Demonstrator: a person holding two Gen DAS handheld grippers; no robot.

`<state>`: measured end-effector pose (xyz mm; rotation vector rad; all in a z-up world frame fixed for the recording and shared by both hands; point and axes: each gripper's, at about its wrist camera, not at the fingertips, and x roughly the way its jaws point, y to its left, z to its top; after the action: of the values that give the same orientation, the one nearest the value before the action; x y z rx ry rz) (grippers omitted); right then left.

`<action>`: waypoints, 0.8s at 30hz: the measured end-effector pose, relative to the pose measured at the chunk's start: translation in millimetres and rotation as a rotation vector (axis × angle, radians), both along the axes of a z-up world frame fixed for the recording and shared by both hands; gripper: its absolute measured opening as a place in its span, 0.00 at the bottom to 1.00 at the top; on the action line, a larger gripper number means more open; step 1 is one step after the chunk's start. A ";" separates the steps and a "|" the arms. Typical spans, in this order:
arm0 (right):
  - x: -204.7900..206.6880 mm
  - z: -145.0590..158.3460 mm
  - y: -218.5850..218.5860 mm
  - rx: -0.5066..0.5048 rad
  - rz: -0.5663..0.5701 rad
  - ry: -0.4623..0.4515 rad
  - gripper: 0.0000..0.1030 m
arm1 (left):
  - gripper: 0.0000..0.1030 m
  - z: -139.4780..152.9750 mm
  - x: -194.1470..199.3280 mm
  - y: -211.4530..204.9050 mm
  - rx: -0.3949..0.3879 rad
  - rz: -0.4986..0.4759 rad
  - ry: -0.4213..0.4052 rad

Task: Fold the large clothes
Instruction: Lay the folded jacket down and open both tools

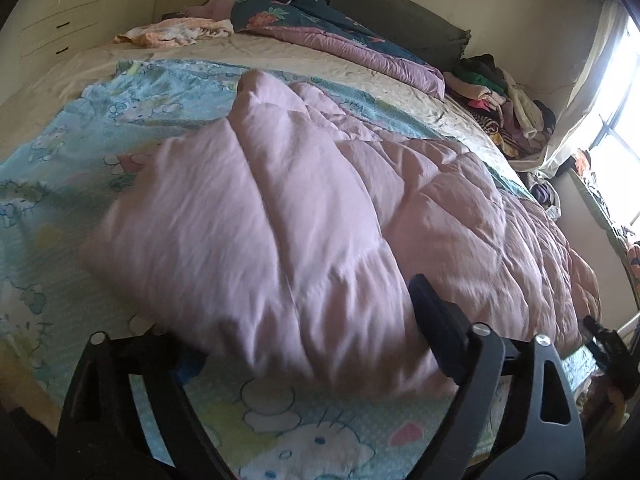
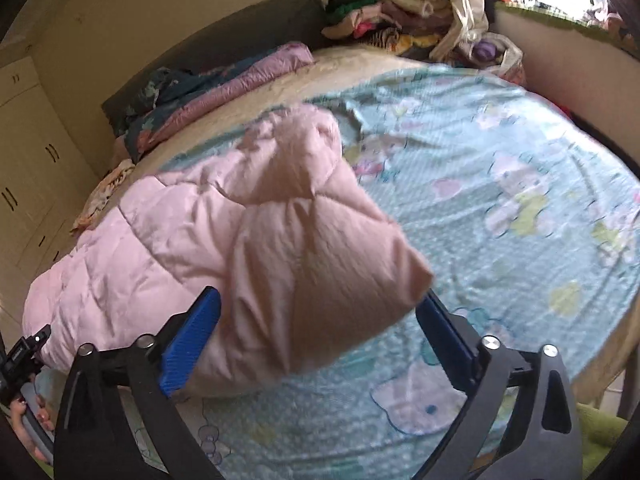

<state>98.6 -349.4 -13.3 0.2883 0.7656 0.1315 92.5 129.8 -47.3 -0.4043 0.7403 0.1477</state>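
Note:
A pink quilted comforter [image 1: 304,216] lies across the bed on a light blue cartoon-print sheet [image 1: 120,120]. My left gripper [image 1: 308,344] is open, its fingers spread wide at the comforter's near left corner, the fabric lying between them. The comforter also shows in the right wrist view [image 2: 256,240], its right end bunched up. My right gripper [image 2: 320,320] is open, its blue fingers [image 2: 192,344] on either side of that bunched end. The blue sheet [image 2: 500,184] spreads to the right. The left hand-held gripper shows at the far left edge [image 2: 24,356].
A purple and floral blanket [image 1: 320,36] is heaped at the headboard. A pile of clothes [image 1: 504,104] sits at the bed's far right corner by the window curtain [image 1: 592,88]. White wardrobe drawers [image 1: 60,28] stand to the left. A peach cloth [image 1: 172,32] lies at the head.

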 end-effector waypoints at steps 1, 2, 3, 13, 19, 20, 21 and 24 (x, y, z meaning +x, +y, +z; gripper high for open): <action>-6.2 6.7 0.8 -0.017 0.003 -0.021 0.95 | 0.81 2.4 -3.6 -0.3 0.004 -0.001 0.001; -11.5 12.1 2.2 -0.033 0.007 -0.037 0.95 | 0.82 4.3 -7.0 -0.9 0.007 -0.002 0.002; -16.2 17.6 4.3 -0.047 0.011 -0.052 0.95 | 0.89 6.0 -10.6 -1.9 0.012 -0.006 0.003; -64.9 66.7 27.5 -0.114 0.095 -0.187 0.96 | 0.91 36.0 -41.1 -11.2 0.081 -0.007 -0.050; -85.1 87.0 48.9 -0.143 0.151 -0.244 0.96 | 0.91 58.5 -56.6 -19.4 0.110 -0.014 -0.102; -89.4 90.2 53.5 -0.155 0.160 -0.257 0.96 | 0.91 61.8 -59.1 -21.3 0.112 -0.017 -0.111; -93.0 92.0 56.6 -0.162 0.170 -0.266 0.96 | 0.91 64.1 -60.6 -24.0 0.114 -0.023 -0.116; -104.7 98.0 67.5 -0.180 0.203 -0.297 0.96 | 0.91 73.8 -67.5 -32.5 0.125 -0.032 -0.143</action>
<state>-6.2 -281.9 84.8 0.0172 0.5057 0.2884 25.1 97.3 26.4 -0.2802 0.5934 0.1327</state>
